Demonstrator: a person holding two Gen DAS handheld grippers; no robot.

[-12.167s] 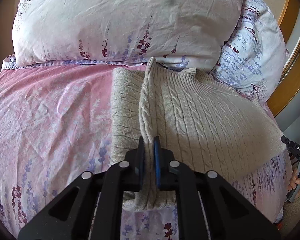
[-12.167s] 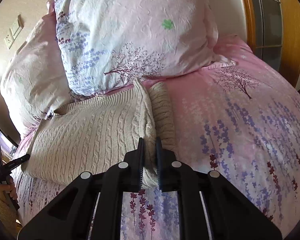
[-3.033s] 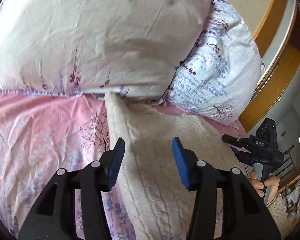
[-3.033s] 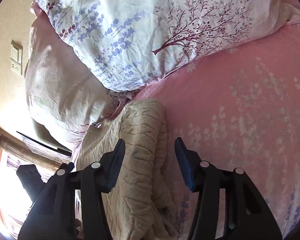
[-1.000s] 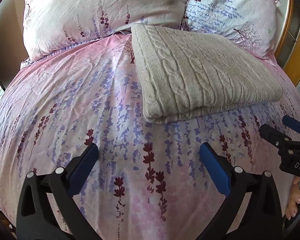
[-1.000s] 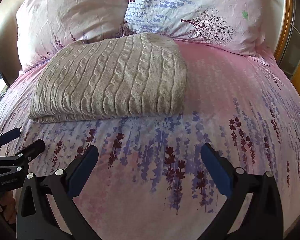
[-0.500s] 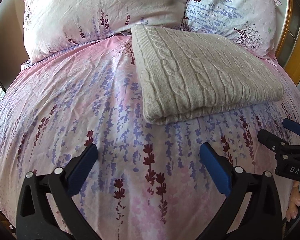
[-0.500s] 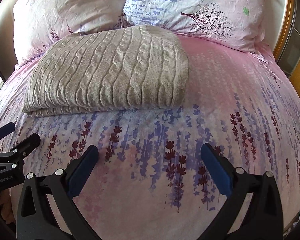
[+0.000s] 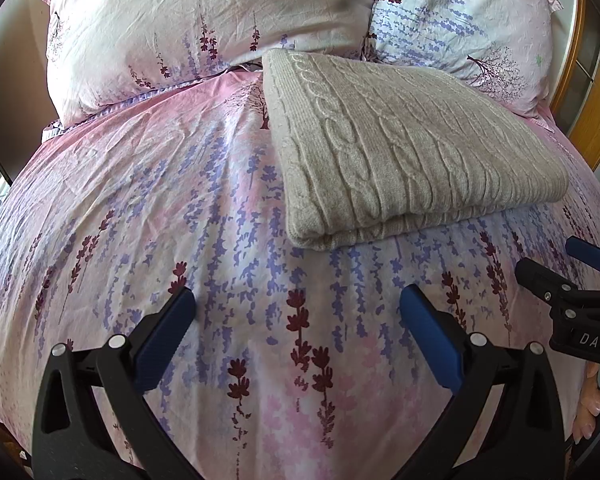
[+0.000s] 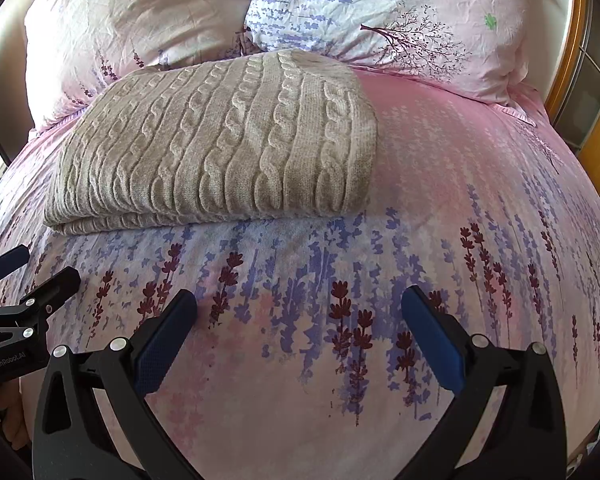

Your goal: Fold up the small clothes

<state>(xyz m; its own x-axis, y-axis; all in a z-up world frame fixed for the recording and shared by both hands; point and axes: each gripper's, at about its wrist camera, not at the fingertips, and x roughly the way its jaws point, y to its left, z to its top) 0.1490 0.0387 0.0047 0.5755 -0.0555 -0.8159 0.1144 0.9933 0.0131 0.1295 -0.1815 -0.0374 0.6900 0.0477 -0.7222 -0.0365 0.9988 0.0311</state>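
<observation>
A: Folded beige cable-knit sweater (image 9: 412,148) lying flat on the pink floral bed (image 9: 140,184), far end touching the two pillows (image 9: 204,20) at the head edge.

B: Left tongs (image 9: 296,316) spread wide, holding nothing, low over the bare cover near the foot edge, apart from the knit.

A: Right tongs (image 10: 298,316) likewise gaping wide and empty, short of the fold's near edge.

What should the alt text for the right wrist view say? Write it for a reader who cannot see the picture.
A beige cable-knit sweater lies folded on a pink floral bedspread, its far edge against two pillows. The open right gripper is short of it, holding nothing, and the left gripper shows at the left edge.
</observation>
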